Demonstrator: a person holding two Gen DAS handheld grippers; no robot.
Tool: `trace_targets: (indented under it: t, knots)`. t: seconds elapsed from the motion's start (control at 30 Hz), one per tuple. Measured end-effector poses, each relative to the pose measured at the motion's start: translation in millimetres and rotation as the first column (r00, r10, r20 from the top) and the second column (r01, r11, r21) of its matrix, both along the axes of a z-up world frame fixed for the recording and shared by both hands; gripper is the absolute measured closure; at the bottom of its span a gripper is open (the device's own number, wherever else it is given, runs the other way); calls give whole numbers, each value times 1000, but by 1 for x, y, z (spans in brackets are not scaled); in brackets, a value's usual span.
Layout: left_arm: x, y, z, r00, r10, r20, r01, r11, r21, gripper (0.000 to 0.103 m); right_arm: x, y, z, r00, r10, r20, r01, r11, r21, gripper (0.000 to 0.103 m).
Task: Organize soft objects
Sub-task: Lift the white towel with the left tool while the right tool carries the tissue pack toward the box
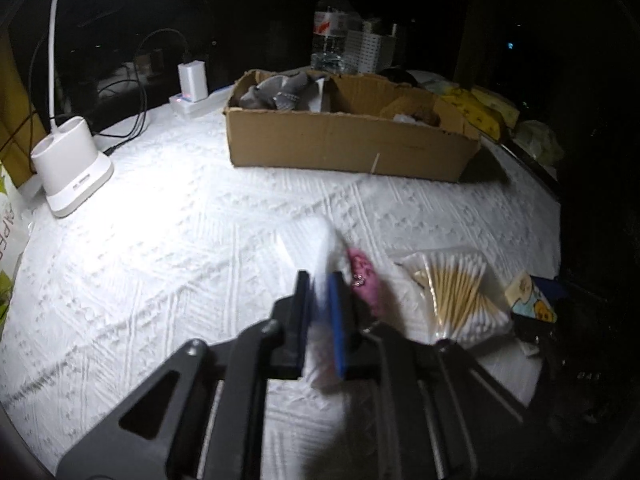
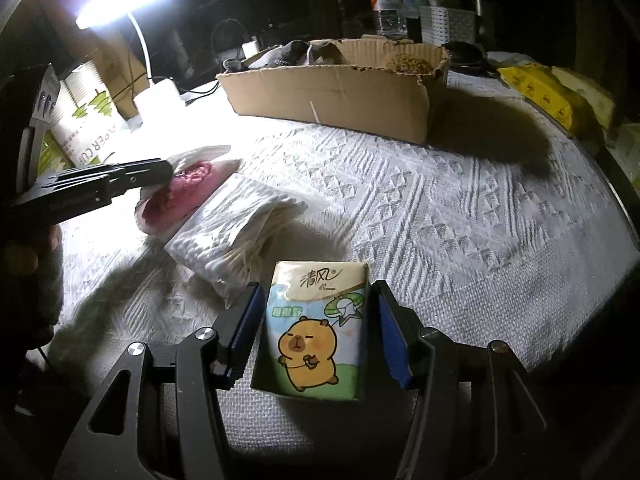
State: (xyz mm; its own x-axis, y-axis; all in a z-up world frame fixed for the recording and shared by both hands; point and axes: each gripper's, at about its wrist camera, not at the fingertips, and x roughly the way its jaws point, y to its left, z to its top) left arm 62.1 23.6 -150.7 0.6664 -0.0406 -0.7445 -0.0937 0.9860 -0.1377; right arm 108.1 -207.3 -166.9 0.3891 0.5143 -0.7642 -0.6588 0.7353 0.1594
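Observation:
My left gripper (image 1: pixel 320 280) is shut on a white and pink soft pouch (image 1: pixel 362 276) and holds it just above the white cloth; the right wrist view shows the pouch (image 2: pixel 182 196) at the left with the gripper (image 2: pixel 170 170) on its edge. My right gripper (image 2: pixel 316 304) is open, its blue pads on either side of a tissue pack with a capybara picture (image 2: pixel 316 324), which lies on the cloth. A bag of cotton swabs (image 2: pixel 236 232) lies between pouch and tissue pack. A cardboard box (image 1: pixel 348 132) at the back holds grey soft things (image 1: pixel 276 92).
A white desk lamp (image 1: pixel 72 164) stands at the left, with a charger (image 1: pixel 192 84) and cables behind. A water bottle (image 1: pixel 332 28) and a white basket (image 1: pixel 372 48) stand behind the box. Yellow packs (image 2: pixel 548 92) lie at the right edge. A paper cup sleeve (image 2: pixel 84 128) lies at the left.

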Motion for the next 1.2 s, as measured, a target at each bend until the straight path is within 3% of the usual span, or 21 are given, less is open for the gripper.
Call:
trace_targets:
  t: [0.17,0.3,0.43,0.67,0.93,1.2]
  knots:
    - [2,19,-4,998,-57,5,58,988,-141,100,0,6,0,998,-57,12,57,998,-22,45]
    - [8,37,-6,997,-78,-2,75,962,-263,101,2,10,0,993,-118,11,118,993,-24,47]
    - [8,47,1,996,-90,-7,83,950,-302,101,7,12,1,985,-174,-5,174,984,-28,53]
    - [-6,52,33,992,-103,73,119,950,-288,101,-1,7,12,976,-217,25,218,976,-28,54]
    - [-17,53,80,983,-50,179,92,968,-235,101,-2,9,52,981,-156,118,155,988,16,53]
    - [-1,43,127,968,-40,247,80,985,-153,101,18,12,91,975,-114,192,97,991,94,53]
